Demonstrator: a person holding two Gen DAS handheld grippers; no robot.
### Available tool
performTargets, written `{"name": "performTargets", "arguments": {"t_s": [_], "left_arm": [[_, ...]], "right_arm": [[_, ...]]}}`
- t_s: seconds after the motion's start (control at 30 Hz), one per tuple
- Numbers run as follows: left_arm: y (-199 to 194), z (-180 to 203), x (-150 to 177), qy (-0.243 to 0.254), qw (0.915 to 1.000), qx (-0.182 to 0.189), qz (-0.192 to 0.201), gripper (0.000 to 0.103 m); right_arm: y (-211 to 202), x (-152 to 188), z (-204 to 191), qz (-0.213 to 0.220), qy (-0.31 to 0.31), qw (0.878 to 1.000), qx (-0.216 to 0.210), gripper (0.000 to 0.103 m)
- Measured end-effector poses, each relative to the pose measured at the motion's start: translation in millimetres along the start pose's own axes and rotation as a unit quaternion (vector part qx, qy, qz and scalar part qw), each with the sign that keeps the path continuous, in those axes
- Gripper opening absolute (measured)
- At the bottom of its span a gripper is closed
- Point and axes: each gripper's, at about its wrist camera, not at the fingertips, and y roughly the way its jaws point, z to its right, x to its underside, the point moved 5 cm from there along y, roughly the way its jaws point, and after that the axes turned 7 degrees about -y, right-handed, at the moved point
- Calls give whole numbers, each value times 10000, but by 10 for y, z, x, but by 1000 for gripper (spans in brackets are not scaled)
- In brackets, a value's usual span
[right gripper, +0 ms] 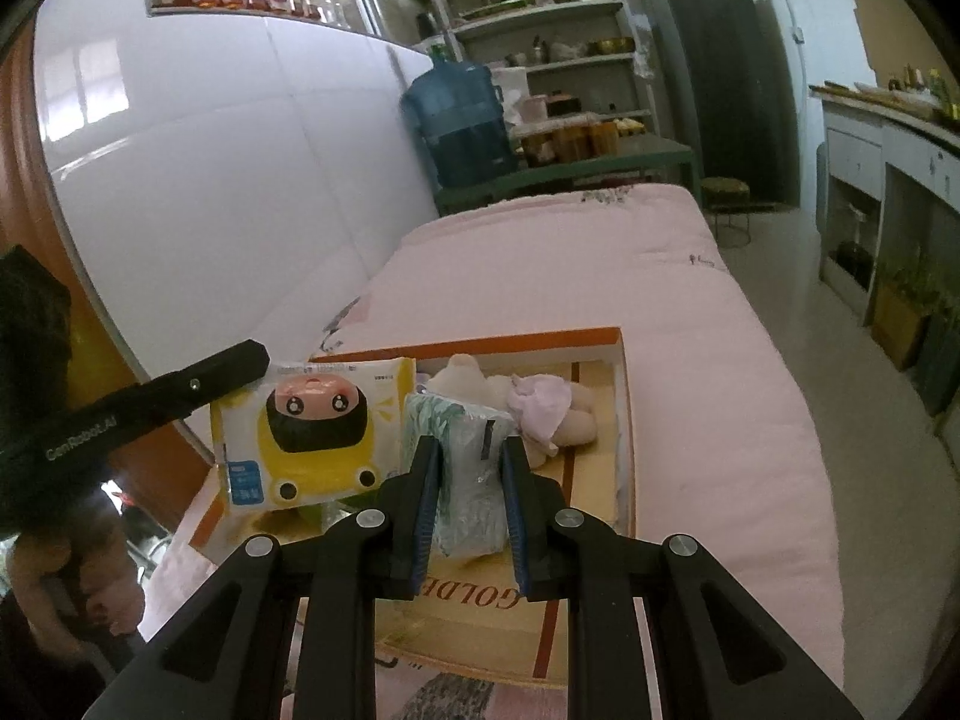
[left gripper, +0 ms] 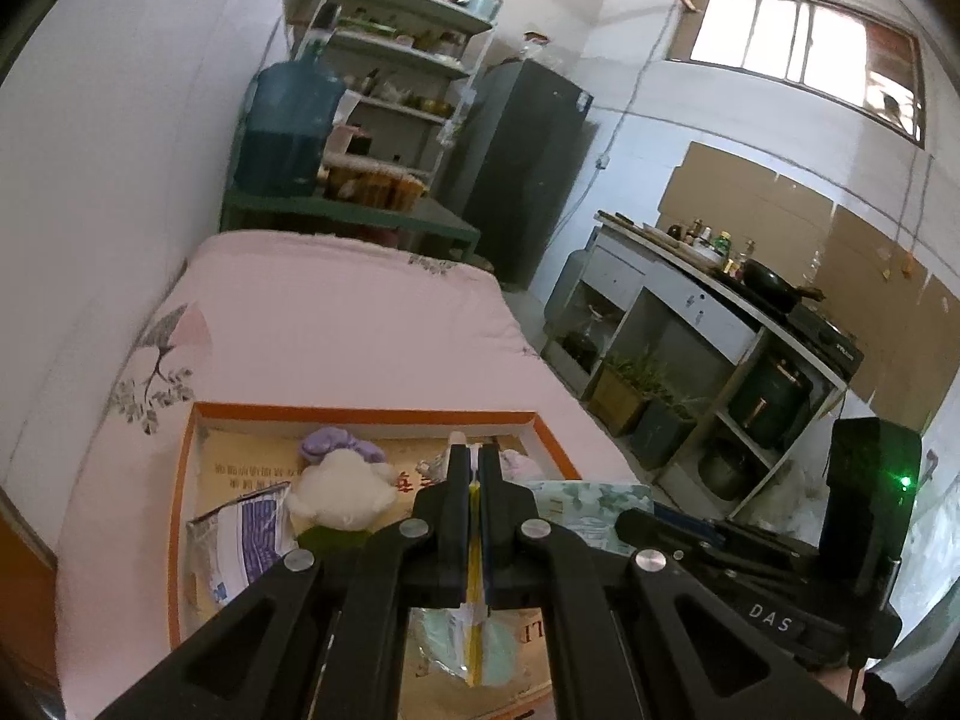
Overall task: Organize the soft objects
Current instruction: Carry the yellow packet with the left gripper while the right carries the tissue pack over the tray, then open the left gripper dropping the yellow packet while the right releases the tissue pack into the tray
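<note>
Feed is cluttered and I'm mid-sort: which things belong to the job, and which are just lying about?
Job:
- yellow wipes pack, in left gripper
- green tissue pack, in right gripper
- orange-rimmed box
- white plush
- doll in pink dress

Lying about:
- water jug
- shelves
- fridge
- pan

box rim (right gripper: 606, 337): orange
bedcover (left gripper: 336, 312): pink, grey floral print
wipes pack (right gripper: 312, 432): yellow, cartoon face
tissue pack (right gripper: 471, 468): pale green leaf pattern
plush (left gripper: 342, 489): white
jug (left gripper: 288, 126): blue
</note>
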Motion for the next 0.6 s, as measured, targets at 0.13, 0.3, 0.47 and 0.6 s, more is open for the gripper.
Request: {"name": "performTargets", "arguments": {"t_s": [0.13, 0.3, 0.47, 0.6], "left_arm": [[49, -96, -13, -120, 9999, -47, 8, 2], [96, -234, -2, -234, 9995, -199, 6, 2], [127, -318, 7, -238, 9990, -391, 4, 4], [134, -397, 12, -296, 9982, -513, 24, 7]], "right_arm": [[103, 40, 78, -75, 129, 9999, -17, 21], [205, 71, 180, -132, 305, 9994, 18, 21], [272, 98, 228, -197, 368, 9991, 91, 24], [317, 132, 267, -261, 419, 9987, 108, 30]]}}
